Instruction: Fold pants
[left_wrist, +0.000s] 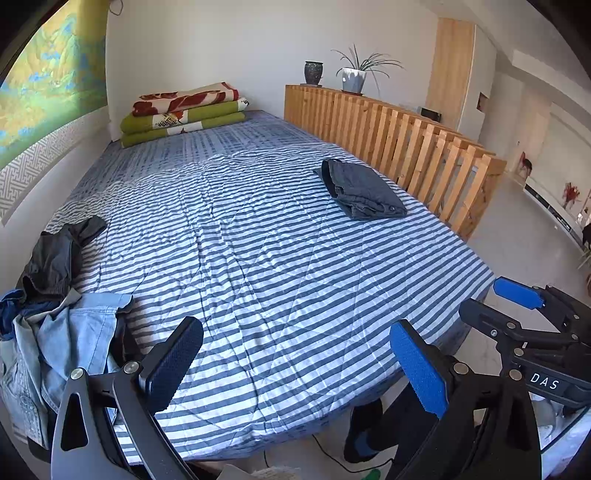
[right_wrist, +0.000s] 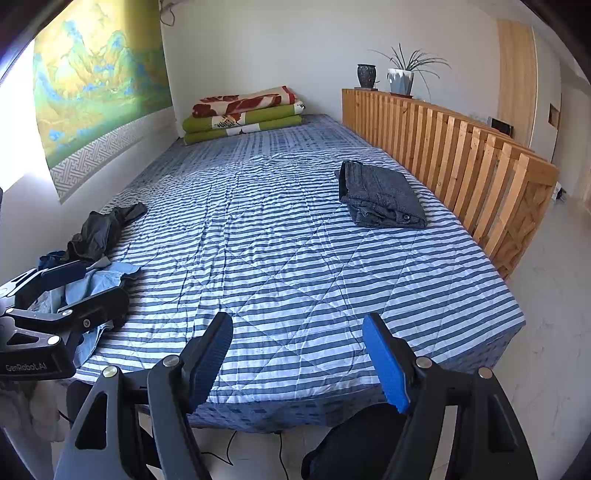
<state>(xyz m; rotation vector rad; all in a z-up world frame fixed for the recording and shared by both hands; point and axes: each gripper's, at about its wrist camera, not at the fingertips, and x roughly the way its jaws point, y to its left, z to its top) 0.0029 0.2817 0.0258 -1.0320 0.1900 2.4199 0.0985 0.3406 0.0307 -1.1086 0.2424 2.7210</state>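
Folded blankets (left_wrist: 184, 110) and potted plant (left_wrist: 354, 75) beyond striped bedspread (left_wrist: 258, 240).

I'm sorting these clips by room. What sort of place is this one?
Most likely a bedroom in a home. A bed with a striped quilt fills the view, folded blankets are stacked at its far end, and folded dark pants plus a heap of unfolded clothes lie on it.

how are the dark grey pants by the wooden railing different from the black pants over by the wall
The dark grey pants are folded into a flat, neat rectangle; the black pants lie crumpled and unfolded. The grey pair sits alone beside the wooden railing; the black pair lies by the wall, next to a heap of denim clothes. Both rest on the striped bedspread.
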